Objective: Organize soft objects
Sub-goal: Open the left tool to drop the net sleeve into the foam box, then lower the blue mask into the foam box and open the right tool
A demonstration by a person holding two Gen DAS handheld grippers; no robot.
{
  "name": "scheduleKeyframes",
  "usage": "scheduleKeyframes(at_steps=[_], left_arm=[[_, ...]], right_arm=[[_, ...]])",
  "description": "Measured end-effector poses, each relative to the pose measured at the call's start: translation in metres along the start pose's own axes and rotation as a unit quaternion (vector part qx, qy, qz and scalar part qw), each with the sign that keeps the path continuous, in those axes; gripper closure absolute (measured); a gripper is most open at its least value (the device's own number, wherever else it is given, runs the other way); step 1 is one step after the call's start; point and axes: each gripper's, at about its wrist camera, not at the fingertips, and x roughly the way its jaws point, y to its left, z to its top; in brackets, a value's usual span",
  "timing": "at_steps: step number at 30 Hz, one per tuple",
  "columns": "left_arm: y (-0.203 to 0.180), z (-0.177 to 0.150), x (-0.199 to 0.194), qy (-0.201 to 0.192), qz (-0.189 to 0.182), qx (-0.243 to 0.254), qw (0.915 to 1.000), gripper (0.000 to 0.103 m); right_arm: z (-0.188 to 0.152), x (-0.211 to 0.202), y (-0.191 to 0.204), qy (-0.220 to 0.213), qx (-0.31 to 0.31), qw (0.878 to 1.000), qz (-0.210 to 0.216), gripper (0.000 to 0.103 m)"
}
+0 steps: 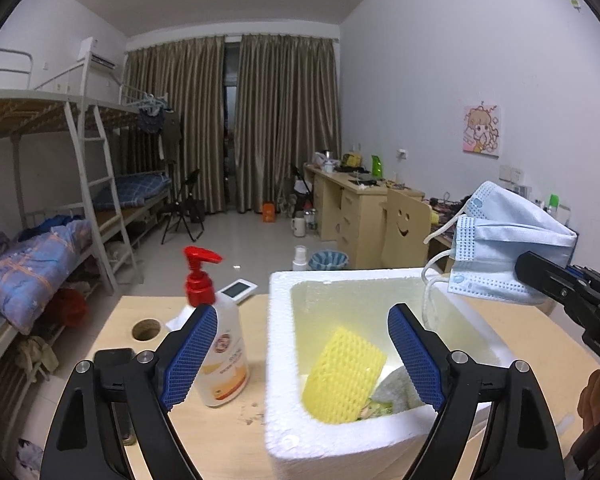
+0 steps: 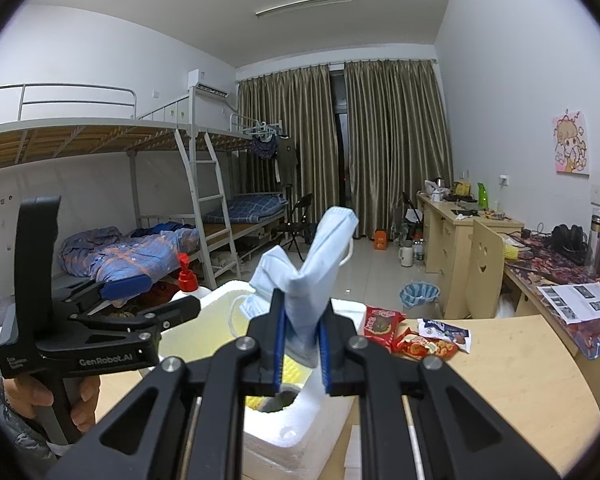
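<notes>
My left tool (image 1: 302,354) stands released with nothing between its 2 blue pads, poised over the white foam box (image 1: 280,360) on the bench (image 1: 256,412), where a yellow foam net sleeve (image 1: 342,376) leans inside at 6 o'clock. My right tool (image 2: 302,354) is clenched on a pale blue face mask (image 2: 314,268), held above the box's rim at 2 o'clock in the left view. A pump bottle (image 1: 216,344) stands at the box's 9 o'clock.

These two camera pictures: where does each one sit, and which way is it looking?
Left wrist view: sits on the left tool, looking along its open blue-padded fingers at the white foam box holding a yellow foam net.
Right wrist view: sits on the right tool, shut on a folded pale blue face mask; a hand holds the left tool.
Shared: box, mask, red-pump bottle, bedroom.
</notes>
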Motion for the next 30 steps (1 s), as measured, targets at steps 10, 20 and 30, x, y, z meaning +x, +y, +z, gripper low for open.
scheduleKeyframes(at_steps=[10, 20, 30], left_arm=[[0.031, -0.008, -0.024, -0.049, 0.029, -0.029, 0.9979, 0.010], [0.035, -0.019, -0.030, -0.057, 0.020, -0.034, 0.9976, 0.008], [0.034, -0.023, -0.028, -0.045, -0.004, -0.043, 0.9981, 0.008]], right_arm=[[-0.002, 0.020, 0.009, 0.017, 0.002, 1.000, 0.001, 0.085], [-0.006, 0.033, 0.018, 0.028, 0.004, 1.000, -0.004, 0.085], [-0.009, 0.040, 0.022, 0.038, -0.002, 0.999, -0.009, 0.063]])
